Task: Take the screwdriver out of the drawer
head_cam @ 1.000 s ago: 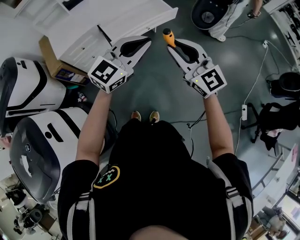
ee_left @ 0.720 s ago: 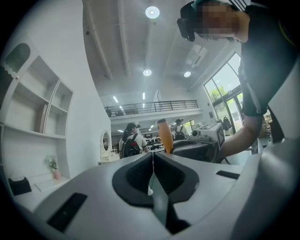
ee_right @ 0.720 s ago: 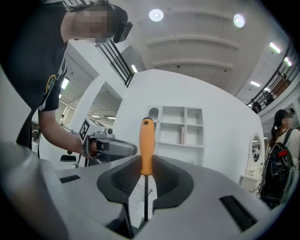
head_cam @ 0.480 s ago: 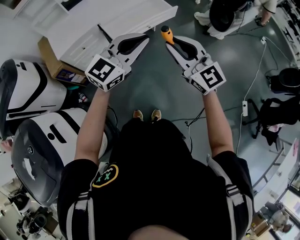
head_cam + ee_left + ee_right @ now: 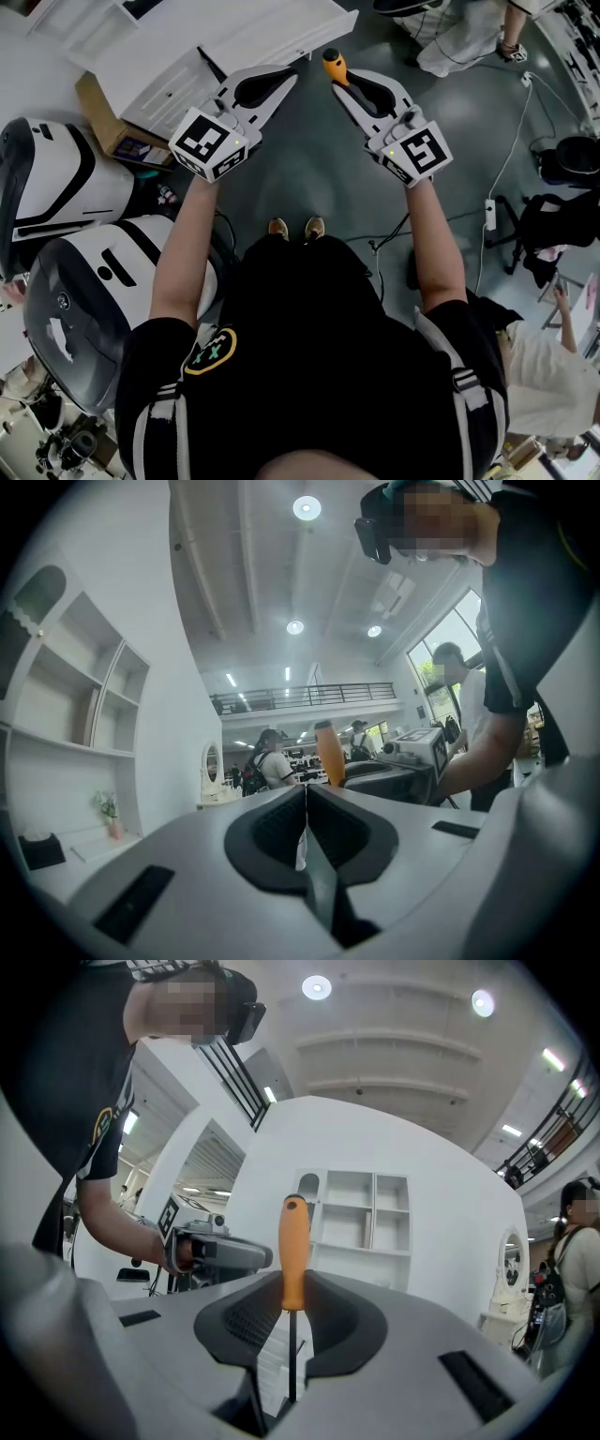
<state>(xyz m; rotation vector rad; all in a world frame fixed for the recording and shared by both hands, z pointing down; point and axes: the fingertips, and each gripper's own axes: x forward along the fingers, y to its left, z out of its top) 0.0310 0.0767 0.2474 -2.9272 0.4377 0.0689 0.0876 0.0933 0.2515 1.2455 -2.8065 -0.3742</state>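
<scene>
While the jaws of our right gripper [image 5: 292, 1290] stand only narrowly apart, we have them pressed on the orange handle of the screwdriver [image 5: 293, 1241]. In the right gripper view it stands upright between them, dark shaft pointing down. We hold it above the grey floor [image 5: 309, 169], near the white cabinet [image 5: 253, 33] but apart from it. On our left gripper [image 5: 307, 797] the jaws meet, with nothing between them.
</scene>
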